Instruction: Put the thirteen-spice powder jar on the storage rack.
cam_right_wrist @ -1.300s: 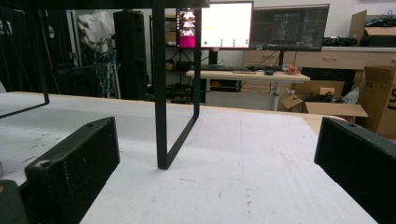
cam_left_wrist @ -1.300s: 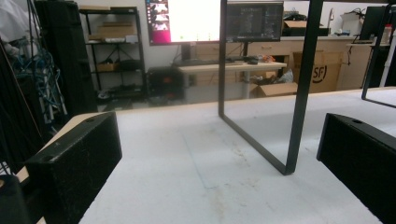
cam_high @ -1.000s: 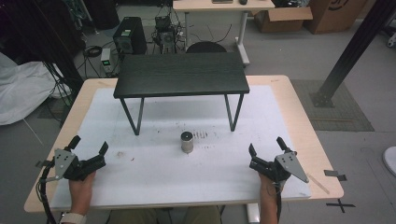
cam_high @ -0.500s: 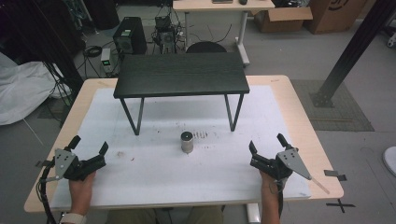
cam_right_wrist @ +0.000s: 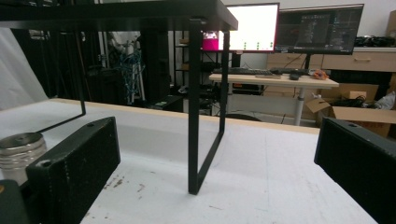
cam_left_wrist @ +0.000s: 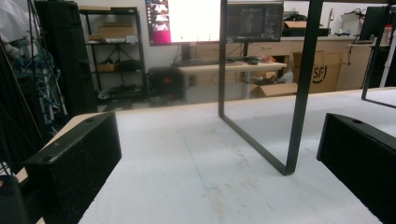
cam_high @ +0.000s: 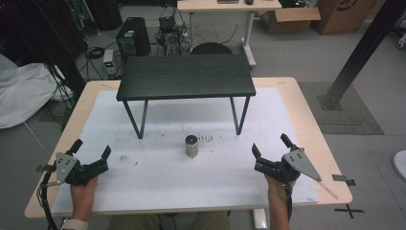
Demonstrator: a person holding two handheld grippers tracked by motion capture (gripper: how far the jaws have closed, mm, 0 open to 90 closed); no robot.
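1. A workshop room with a grey floor, cardboard boxes, desks and lit monitors lies behind a pale wooden counter covered by a scuffed white mat.
2. A small metal can stands upright on the mat near the middle of the counter, just in front of a low black stand and a little right of the stand's centre line.
3. A patch of dark smudges marks the mat just to the right of the can.
4. In the right gripper view the can shows at the left edge, partly hidden behind the left jaw.
5. The left tongs sit near the counter's front left corner, held in a hand, jaws spread wide and holding nothing.
6. The right tongs sit near the front right, held in the other hand, jaws likewise wide apart and empty.
7. Both tongs are well apart from the can, which stands between them and farther back.
8. The stand's thin black legs rest on the mat; its dark top spans the back half of the counter.
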